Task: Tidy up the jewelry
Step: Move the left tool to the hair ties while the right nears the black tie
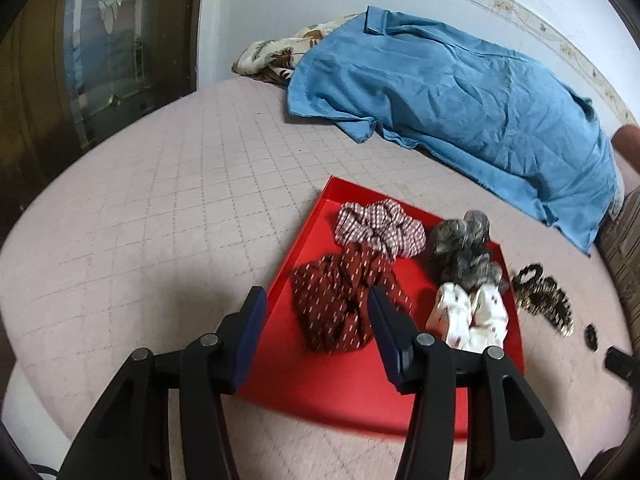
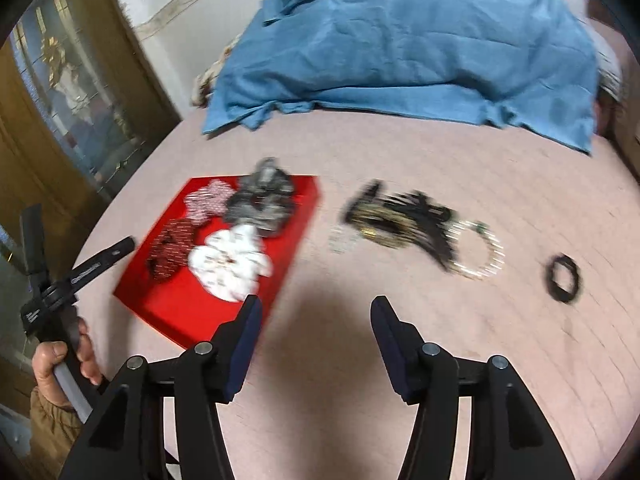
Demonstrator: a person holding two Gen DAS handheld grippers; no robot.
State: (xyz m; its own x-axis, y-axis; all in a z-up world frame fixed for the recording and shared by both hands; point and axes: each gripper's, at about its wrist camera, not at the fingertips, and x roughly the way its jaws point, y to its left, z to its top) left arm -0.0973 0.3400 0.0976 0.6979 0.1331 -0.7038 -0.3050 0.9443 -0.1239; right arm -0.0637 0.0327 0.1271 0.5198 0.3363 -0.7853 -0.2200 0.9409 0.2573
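Observation:
A red tray (image 1: 320,384) (image 2: 160,312) lies on the pink quilted bed. It holds a dark red scrunchie (image 1: 336,304) (image 2: 170,250), a checked scrunchie (image 1: 378,226) (image 2: 208,198), a grey furry scrunchie (image 1: 466,248) (image 2: 262,200) and a white scrunchie (image 1: 468,316) (image 2: 228,264). My left gripper (image 1: 316,300) is open and empty just above the dark red scrunchie. My right gripper (image 2: 316,308) is open and empty over bare bed, right of the tray. Black and gold hair clips (image 1: 544,300) (image 2: 404,220), a beaded bracelet (image 2: 480,252) and a black hair tie (image 2: 562,272) lie right of the tray.
A blue cloth (image 1: 460,96) (image 2: 400,48) covers a mound at the back of the bed, with a floral fabric (image 1: 276,52) beside it. A wooden glass-front cabinet (image 1: 92,56) stands at the left. The left gripper's handle and hand (image 2: 60,320) show at the left edge.

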